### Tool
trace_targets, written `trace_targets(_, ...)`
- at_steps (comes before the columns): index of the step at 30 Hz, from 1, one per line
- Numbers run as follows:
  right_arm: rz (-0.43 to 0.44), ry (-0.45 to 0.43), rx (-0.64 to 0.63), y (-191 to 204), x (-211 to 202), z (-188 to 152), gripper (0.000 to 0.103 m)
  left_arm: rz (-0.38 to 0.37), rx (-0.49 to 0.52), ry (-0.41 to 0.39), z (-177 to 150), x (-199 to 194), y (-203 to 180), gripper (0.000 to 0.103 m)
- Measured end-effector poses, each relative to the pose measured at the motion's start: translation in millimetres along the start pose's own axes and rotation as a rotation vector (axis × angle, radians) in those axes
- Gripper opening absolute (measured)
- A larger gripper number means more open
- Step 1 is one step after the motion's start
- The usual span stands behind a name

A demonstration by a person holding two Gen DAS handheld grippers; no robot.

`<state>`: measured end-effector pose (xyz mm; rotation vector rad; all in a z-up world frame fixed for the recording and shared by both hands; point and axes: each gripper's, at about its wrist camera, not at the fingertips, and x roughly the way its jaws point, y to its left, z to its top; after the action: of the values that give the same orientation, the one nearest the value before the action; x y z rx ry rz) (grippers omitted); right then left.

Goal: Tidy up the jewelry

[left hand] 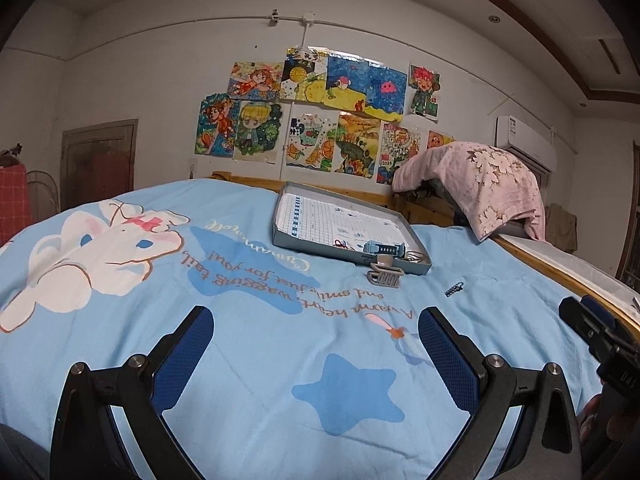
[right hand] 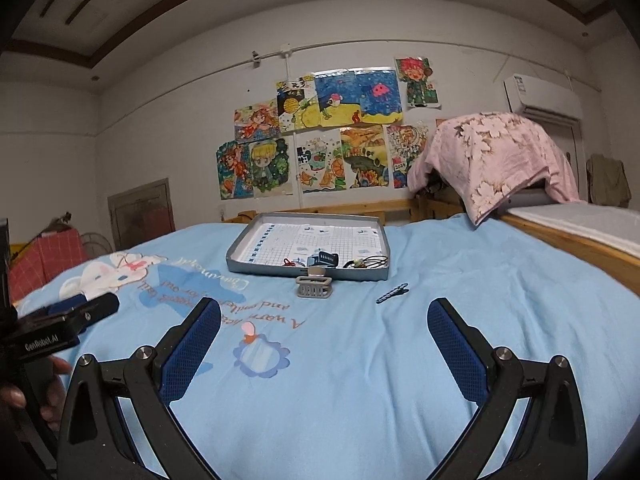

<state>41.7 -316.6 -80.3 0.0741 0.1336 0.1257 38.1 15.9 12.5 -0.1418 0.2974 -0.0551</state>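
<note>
My left gripper [left hand: 316, 334] hangs over the light blue cartoon-print bedspread [left hand: 240, 360] with its blue-padded fingers spread wide and nothing between them. My right gripper [right hand: 324, 326] is the same: wide apart, holding nothing, just above the cloth.

Ahead of both lies the shallow grey cardboard tray with a gridded paper lining [right hand: 240, 258], flat on the bed near the wooden headboard [right hand: 352, 205]. Inside it, along the near wall, sit a blue claw hair clip [right hand: 325, 259], a small red cord piece [right hand: 287, 262] to its left and a dark cord necklace with pale beads [right hand: 366, 262] to its right. Just outside the tray's near wall, touching or almost touching it, stands a grey claw hair clip [right hand: 315, 288]. A slim dark blue beaded hair pin [right hand: 393, 293] lies on the bedspread to the right of that, apart from the tray.

Nothing lies between my grippers and these pieces. A pink floral blanket [right hand: 492, 156] is draped over the bed's right corner, beyond the tray.
</note>
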Motion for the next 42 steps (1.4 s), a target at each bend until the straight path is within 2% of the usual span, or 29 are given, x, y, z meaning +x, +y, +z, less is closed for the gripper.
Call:
trace_targets(9, 0.005, 0.015, 0.031, -5, 9, 7, 0.102, 0.016, 0.018, 0.013, 7, 7, -2, 0.103)
trace_targets(15, 0.017, -0.019, -0.011, -5, 26, 26, 0.102, 0.032, 0.027, 0.017, 25, 26, -5, 0.103)
trace_targets(22, -0.023, -0.083, -0.06, -18, 62, 64, 0.102, 0.028, 0.052, -0.002, 56, 71, -13, 0.103)
trace_targets(28, -0.083, -0.139, -0.061, -33, 109, 97, 0.102, 0.023, 0.066, -0.026, 83, 133, -30, 0.103)
trace_targets(32, -0.104, -0.101, -0.022, -47, 144, 98, 0.102, 0.003, 0.026, 0.011, 85, 173, -38, 0.103)
trace_targets(36, -0.125, -0.026, 0.014, -65, 175, 79, 0.102, -0.016, -0.013, 0.077, 74, 218, -45, 0.103)
trace_targets(42, -0.148, 0.052, 0.035, -84, 209, 59, 0.101, -0.016, -0.019, 0.163, 59, 260, -56, 0.103)
